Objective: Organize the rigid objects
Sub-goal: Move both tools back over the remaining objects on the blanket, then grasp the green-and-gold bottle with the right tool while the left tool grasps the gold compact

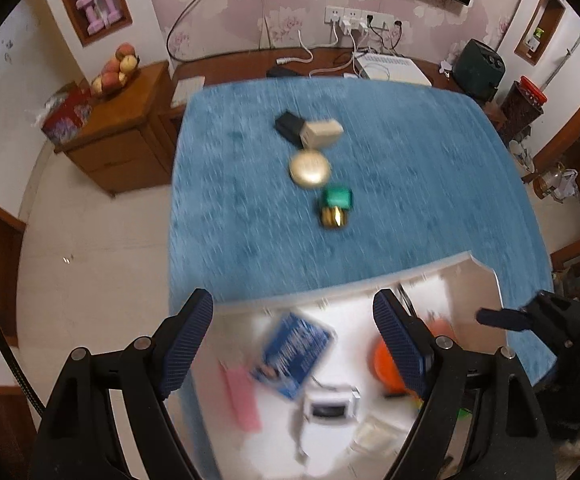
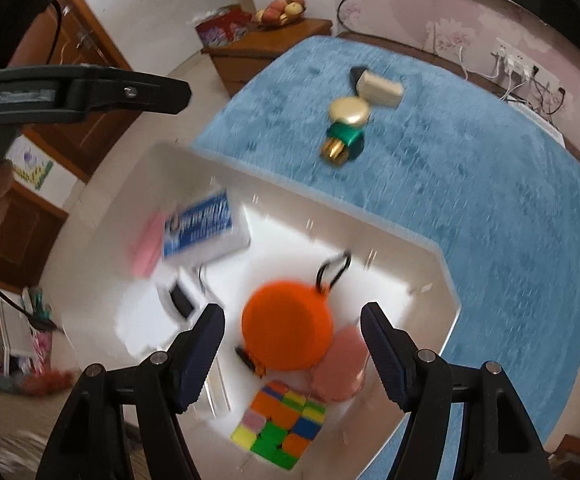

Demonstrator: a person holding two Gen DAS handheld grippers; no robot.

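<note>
Room: floral wallpaper, a wooden cabinet (image 1: pixel 125 120) with a fruit bowl (image 1: pixel 115 72) on it, sockets (image 1: pixel 354 18) on the far wall.
Surface: blue cloth (image 1: pixel 410 200) over a table.
Box: white box (image 2: pixel 430 280) at the near edge of the cloth, below both grippers.
On the cloth: a line of four, well apart from the box: black block (image 1: pixel 287 124) touching cream case (image 1: pixel 322 132), then gold disc (image 1: pixel 310 168), then green bottle (image 1: pixel 336 206) with a gold cap, nearest the box.
In the box: blue pack (image 2: pixel 203 232), pink bar (image 2: pixel 145 248), white gadget (image 2: pixel 177 300), orange disc (image 2: pixel 285 324) with a black loop, pink puck (image 2: pixel 338 368), cube (image 2: pixel 279 420).
Left gripper (image 1: pixel 294 336): jaws wide, holding nothing, over the box.
Right gripper (image 2: pixel 292 344): jaws wide, nothing between them, above the orange disc.
Sharpness: both views are motion-blurred.
</note>
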